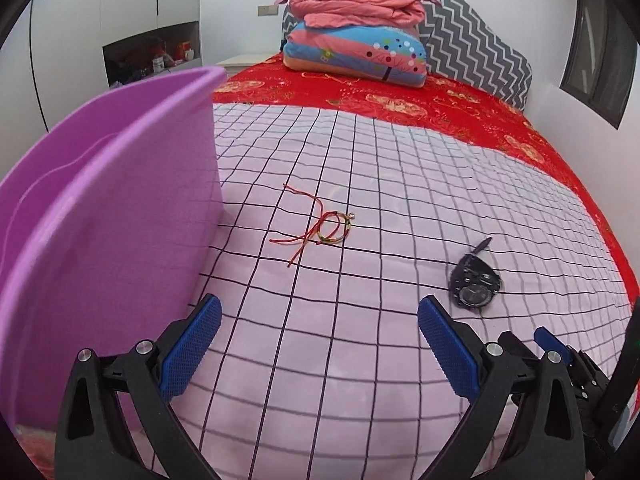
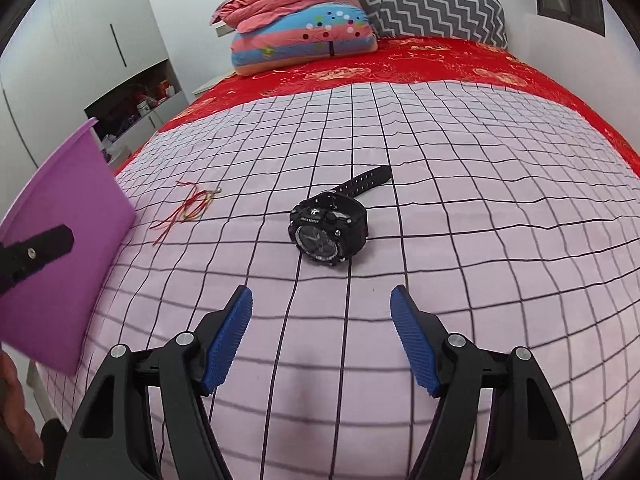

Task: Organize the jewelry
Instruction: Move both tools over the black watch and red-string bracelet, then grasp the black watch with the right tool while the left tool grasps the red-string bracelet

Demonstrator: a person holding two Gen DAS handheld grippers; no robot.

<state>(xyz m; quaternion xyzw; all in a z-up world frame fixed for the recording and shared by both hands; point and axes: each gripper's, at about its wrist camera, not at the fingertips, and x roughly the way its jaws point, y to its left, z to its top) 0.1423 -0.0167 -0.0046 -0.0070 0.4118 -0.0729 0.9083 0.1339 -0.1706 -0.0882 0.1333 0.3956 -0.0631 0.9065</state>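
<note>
Purple bin [image 1: 112,216] crowds bracelet [image 1: 328,228]; watch [image 2: 330,226] apart.

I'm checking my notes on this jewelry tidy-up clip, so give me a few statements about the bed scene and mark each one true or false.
1. The black watch lies on the checked sheet. True.
2. The red string bracelet is already inside the purple bin. False: it lies on the sheet beside the bin.
3. The right gripper is open and holds nothing. True.
4. The left gripper is shut on the watch. False: its jaws are apart and empty, with the watch off to its right.
5. Folded bedding is stacked at the far end of the bed. True.
</note>
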